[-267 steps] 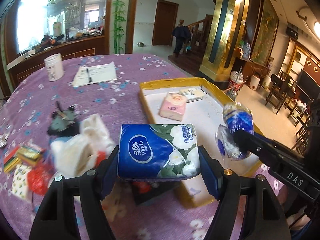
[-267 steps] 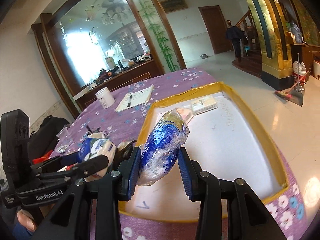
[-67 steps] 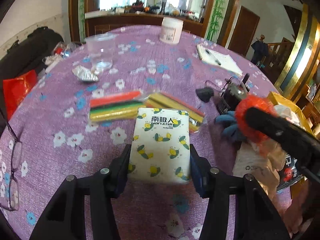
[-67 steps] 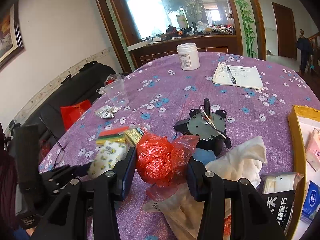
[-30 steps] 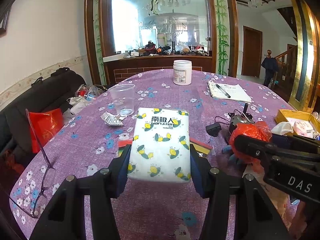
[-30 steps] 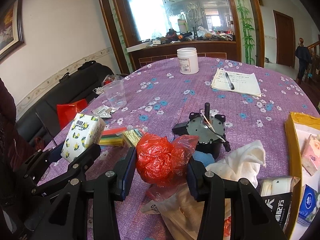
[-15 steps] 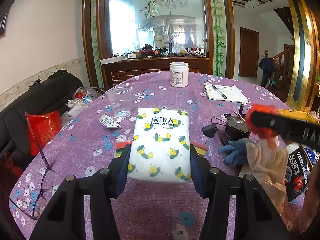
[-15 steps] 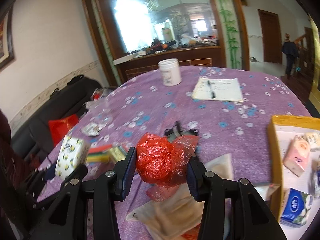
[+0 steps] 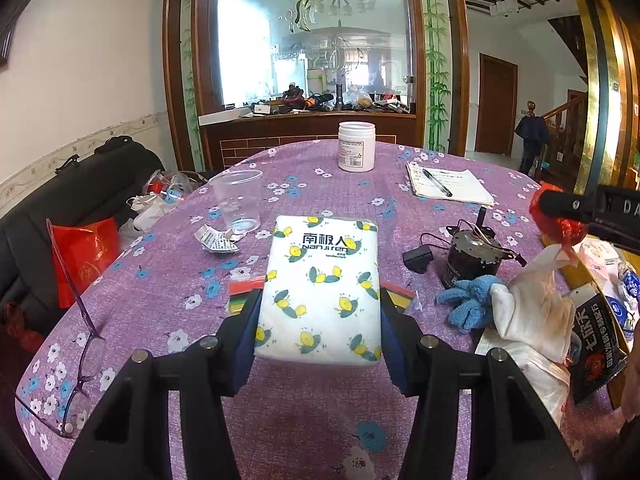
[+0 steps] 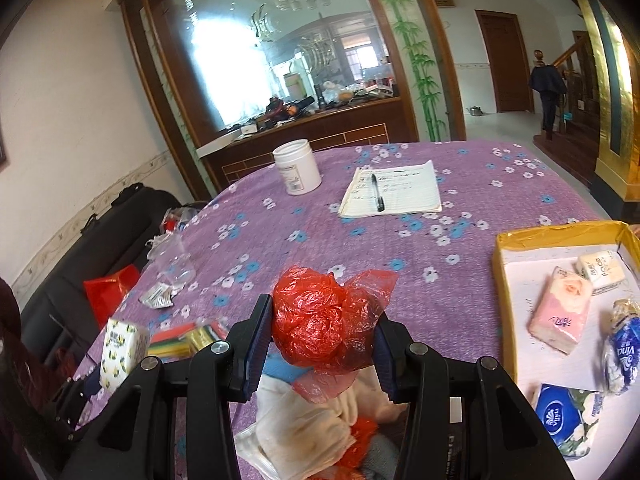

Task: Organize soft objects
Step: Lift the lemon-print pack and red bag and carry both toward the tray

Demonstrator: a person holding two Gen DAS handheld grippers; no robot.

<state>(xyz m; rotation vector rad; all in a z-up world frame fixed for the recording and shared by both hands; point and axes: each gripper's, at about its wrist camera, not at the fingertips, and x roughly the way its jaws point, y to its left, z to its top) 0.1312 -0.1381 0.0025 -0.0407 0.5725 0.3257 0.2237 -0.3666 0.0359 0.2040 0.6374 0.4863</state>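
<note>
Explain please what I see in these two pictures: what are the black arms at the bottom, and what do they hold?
A person holds a hand gripper in each hand; there is no robot. Each picture comes from a wide-angle camera on one gripper, looking forward along its two black fingers.

In the left view, the left gripper squeezes a white tissue pack with lemon prints. In the right view, the right gripper squeezes a crumpled red plastic bag.

Below is a purple flowered tablecloth with a white jar, a notebook with a pen, and a yellow-edged tray holding other tissue packs.
</note>
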